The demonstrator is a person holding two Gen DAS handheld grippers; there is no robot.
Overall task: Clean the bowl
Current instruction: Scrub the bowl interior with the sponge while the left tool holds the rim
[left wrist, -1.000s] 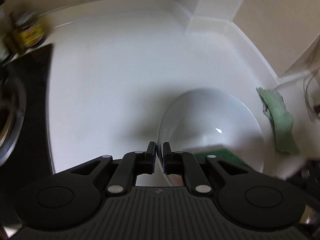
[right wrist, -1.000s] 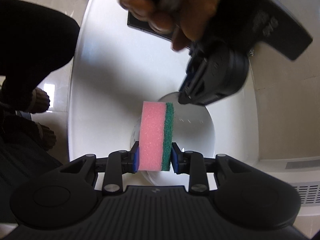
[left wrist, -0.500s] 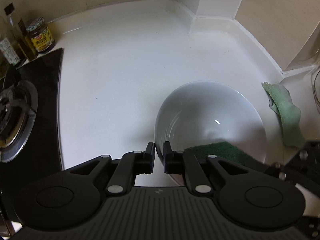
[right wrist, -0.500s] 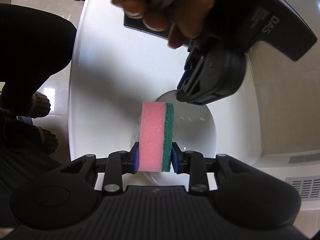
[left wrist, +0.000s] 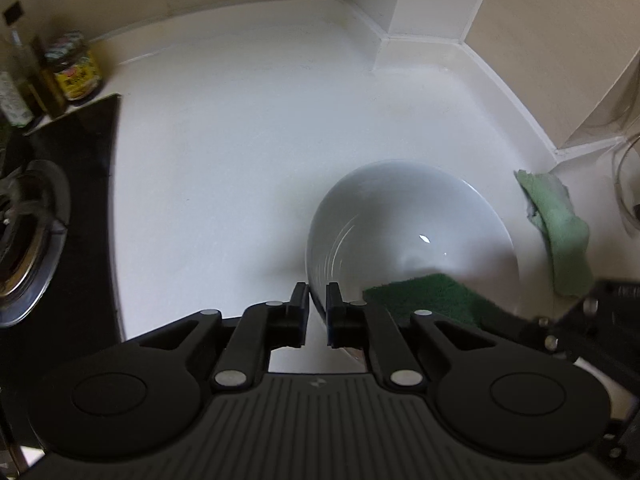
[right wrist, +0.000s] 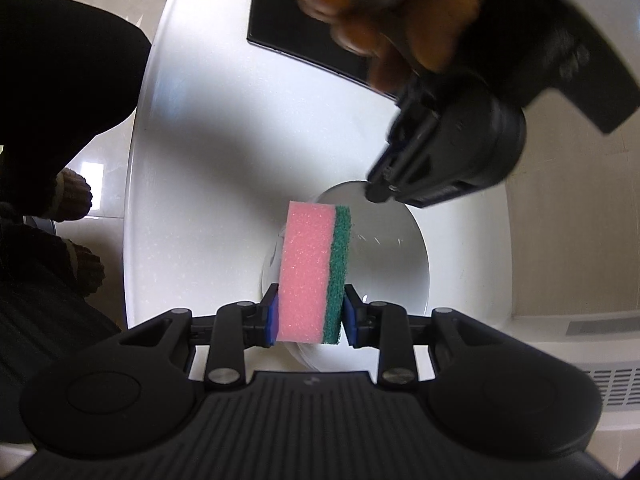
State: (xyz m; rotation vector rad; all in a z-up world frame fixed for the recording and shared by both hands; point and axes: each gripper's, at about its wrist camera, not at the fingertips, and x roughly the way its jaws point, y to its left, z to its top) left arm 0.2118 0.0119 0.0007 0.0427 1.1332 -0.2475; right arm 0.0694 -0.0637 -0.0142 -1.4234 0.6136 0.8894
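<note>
1. The white countertop (left wrist: 240,168) was smooth and matte, curving away towards a black glass hob (left wrist: 60,240) at one side.
2. The white ceramic bowl (left wrist: 400,216) stood on the countertop, round and glossy, with faint concentric rings on its inner wall.
3. The left gripper (left wrist: 318,308) had its jaws closed almost fully onto the bowl's thin near rim, one inside and one outside, steadying it.
4. The right gripper (right wrist: 309,312) was clamped about half-open on a sponge (right wrist: 314,268), a porous pink block with a coarse green scouring face, held on edge down in the bowl.
5. The step in hand looked like scrubbing the inside. The next move called for pressing the scouring face against the wall and sweeping round while the rim grip held firm.
6. A crumpled green cloth (left wrist: 560,232) lay just beside the bowl.
</note>
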